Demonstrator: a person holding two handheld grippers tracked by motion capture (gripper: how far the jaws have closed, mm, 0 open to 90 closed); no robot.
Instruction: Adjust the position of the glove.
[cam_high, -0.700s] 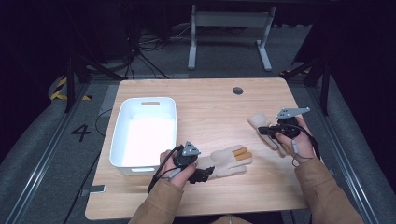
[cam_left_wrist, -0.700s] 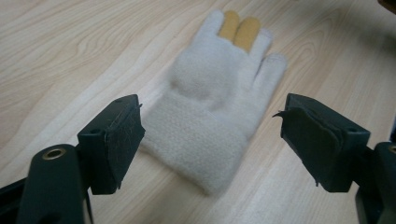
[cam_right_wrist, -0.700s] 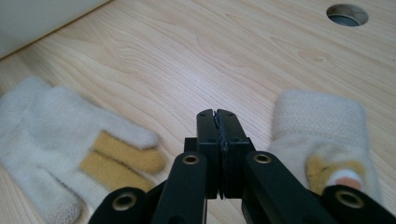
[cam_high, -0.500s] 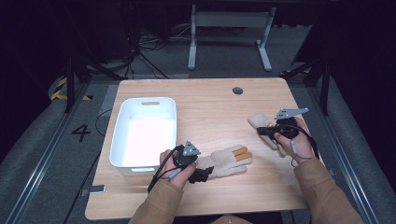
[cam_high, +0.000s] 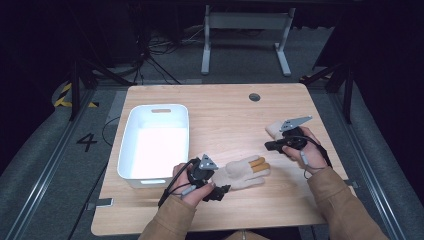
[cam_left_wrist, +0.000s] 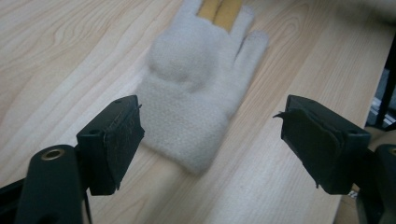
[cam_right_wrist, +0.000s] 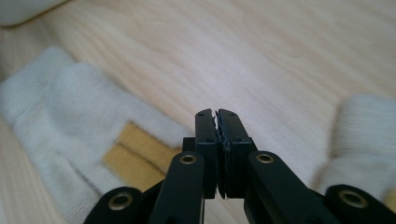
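We are holding our left gripper (cam_left_wrist: 210, 149) with its jaws spread wide and empty, straddling the cuff end of a cream knit glove (cam_left_wrist: 196, 93) lying flat on the wooden table (cam_high: 225, 110). Our right gripper (cam_right_wrist: 217, 121) is pinched fully closed on nothing, hovering between that glove and a second cream glove (cam_high: 272, 130) just beside it. Neither glove is gripped or lying in the white plastic bin (cam_high: 130, 150) yet, so we are judging the work barely begun.
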